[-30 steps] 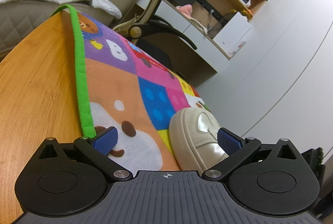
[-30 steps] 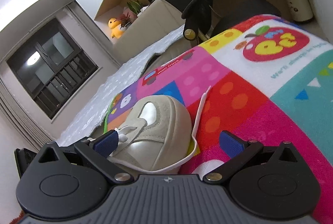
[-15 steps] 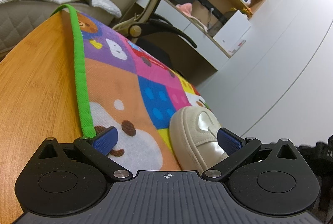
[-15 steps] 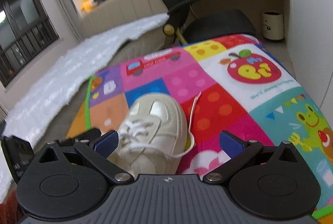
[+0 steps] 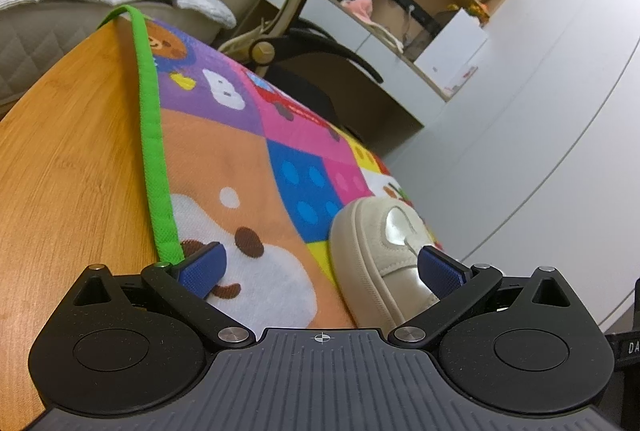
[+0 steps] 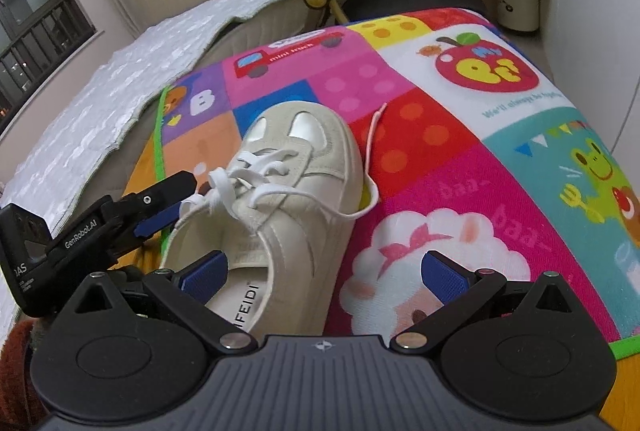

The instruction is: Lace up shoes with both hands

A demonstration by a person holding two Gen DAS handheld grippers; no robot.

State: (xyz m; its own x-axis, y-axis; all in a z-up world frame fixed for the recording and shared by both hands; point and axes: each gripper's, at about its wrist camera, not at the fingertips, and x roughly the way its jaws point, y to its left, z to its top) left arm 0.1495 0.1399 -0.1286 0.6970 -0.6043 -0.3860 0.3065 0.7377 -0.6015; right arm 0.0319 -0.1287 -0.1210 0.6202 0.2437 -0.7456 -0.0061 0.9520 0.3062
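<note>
On the patchwork mat (image 6: 460, 159) covering the wooden counter (image 5: 68, 167), a beige shoe (image 6: 288, 187) lies near the mat's green-trimmed edge, toe toward the far edge. Its white lace (image 6: 240, 183) is loosely threaded, one end trailing onto the mat. The left hand-held gripper (image 6: 168, 199) sits beside the laces, jaws spread wide. The right hand-held gripper (image 6: 324, 273), also wide, hovers over the heel.

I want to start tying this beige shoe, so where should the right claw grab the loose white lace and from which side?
Grip the loose white lace near its free tip, coming down from above on the beige suede shoe's right side. That stretch lies flat and alone on the colourful play mat, clear of the knot, so the open right claw can likely straddle it.
</note>
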